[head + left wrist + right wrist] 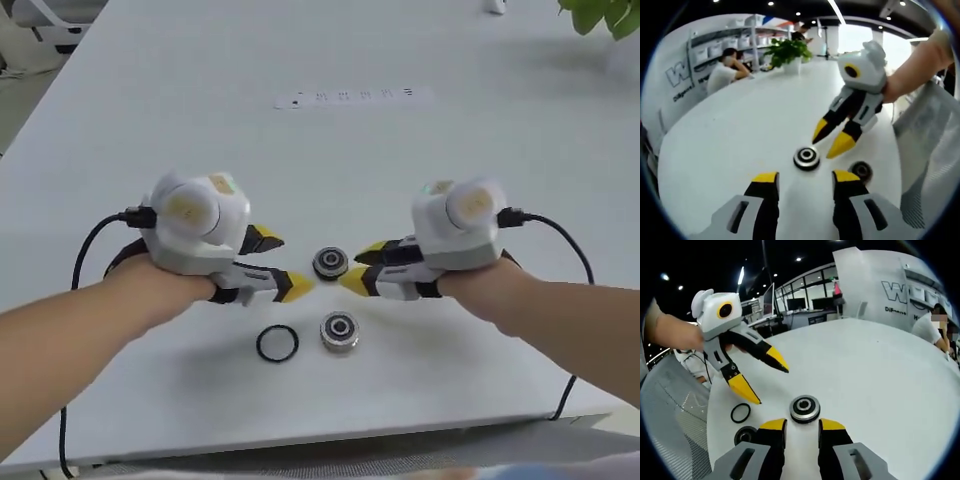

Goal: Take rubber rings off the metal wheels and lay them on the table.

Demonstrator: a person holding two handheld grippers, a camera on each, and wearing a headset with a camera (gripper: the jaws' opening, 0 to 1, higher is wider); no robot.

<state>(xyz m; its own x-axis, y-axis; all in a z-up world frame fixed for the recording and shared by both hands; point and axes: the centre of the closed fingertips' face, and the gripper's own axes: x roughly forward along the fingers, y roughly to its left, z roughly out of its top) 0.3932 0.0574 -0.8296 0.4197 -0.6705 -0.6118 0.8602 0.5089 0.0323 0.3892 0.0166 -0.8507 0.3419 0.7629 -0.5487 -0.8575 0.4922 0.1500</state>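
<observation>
Left gripper (pixel 282 263) spread wide, holding nothing; right gripper (pixel 358 266) partly open, likewise empty. Between the tips, untouched: a metal wheel (pixel 330 262), rubber apparently still on. At six o'clock from it, a second wheel (pixel 340 331); at nine o'clock of that, a loose rubber ring (pixel 277 343) flat on the table (pixel 450 130). Risk: gripped off-centre, likely to skid, or fling its ring away.
</observation>
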